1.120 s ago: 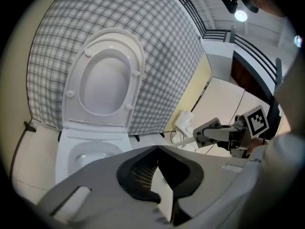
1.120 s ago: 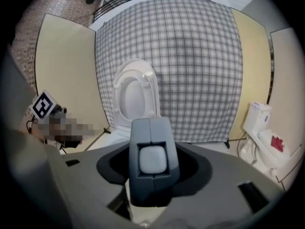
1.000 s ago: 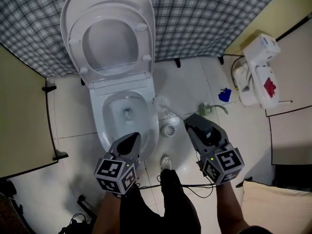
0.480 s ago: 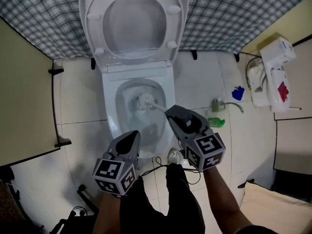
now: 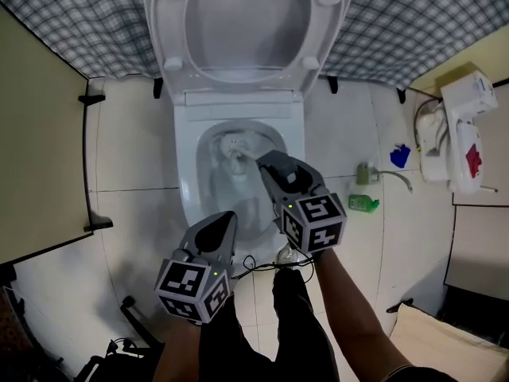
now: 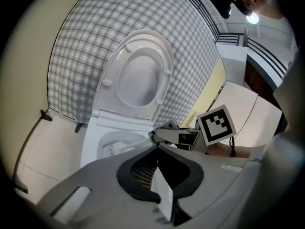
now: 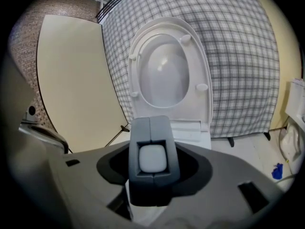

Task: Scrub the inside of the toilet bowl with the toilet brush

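Jaws of the right gripper (image 5: 266,164) are closed on the end of the toilet brush (image 5: 236,151), and its pale, rounded handle fills the gap between them. The slim white handle slants down from there. Its round tuft of white bristles sits low inside the toilet bowl (image 5: 188,183), toward the rear half near the water. Whether the bristles press on the porcelain I cannot tell.

I judge that scrubbing is at its very start, with the brush lowered in and no stroke evident. The next move probably calls for a firm hold, since the handle looks smooth and acts as a long lever. It also calls for curved sweeps round the oval wall and up under the rim, with the head kept below the edge so nothing splashes.

The left gripper (image 5: 222,223) hangs over the bowl's near edge, its jaws drawn together with nothing between them, and has no part in this step.

The bowl is glossy white and glazed. The seat and lid (image 5: 246,22), of matt white plastic, stand raised against a grey checked cloth (image 5: 71,22). Pale shiny floor tiles (image 5: 119,229) surround the base, and a green bottle (image 5: 362,204) lies on them to the right, well apart.
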Available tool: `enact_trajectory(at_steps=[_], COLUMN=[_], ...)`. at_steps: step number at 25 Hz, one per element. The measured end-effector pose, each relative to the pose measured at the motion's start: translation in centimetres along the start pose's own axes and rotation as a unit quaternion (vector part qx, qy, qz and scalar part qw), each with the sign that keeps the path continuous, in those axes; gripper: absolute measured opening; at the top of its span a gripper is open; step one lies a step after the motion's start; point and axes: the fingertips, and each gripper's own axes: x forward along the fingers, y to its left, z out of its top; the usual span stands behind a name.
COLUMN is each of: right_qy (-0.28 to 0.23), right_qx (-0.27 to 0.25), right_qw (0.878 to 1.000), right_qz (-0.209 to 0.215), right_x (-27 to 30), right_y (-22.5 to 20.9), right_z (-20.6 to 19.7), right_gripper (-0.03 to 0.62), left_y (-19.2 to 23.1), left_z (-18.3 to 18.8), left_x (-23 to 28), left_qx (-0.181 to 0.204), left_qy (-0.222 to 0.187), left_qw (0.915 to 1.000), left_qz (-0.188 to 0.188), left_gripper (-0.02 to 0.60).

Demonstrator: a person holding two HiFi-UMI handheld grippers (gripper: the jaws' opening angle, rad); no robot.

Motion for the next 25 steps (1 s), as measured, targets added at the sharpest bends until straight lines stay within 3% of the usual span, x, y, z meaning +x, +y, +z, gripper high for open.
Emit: enact_trajectory(at_steps=[3,7,13,25], right_qy=[-0.003,0.001,0.002,0.011], right_qx=[0.014,0.06,0.076,0.038], right_qw=[1.0,0.997,0.991,0.991], right_qz=[0.01,0.057,0.106,0.126], right_x=[1.4,2.9,3.3,4.1], right_y=[0.2,1.4,2.9,3.4], right_z=[0.0,-0.8,-1.5,-1.0], right_gripper=[0.225,0.225,0.225,0.224], left_y=[0.5,1.3,2.4,1.5], left_z=[-0.1,-0.1,-0.8,-1.9], left_x=[0.2,0.2,0.2,0.4], left_qx=[-0.001,-0.003,-0.012,-0.015], left_qy=[0.002,0.003,0.007,0.012], left_qw=[1.0,1.0,0.9997,0.9996], left_qz=[0.003,0.008,0.021,0.021], left_gripper=[0.009,0.009,0.009,0.009])
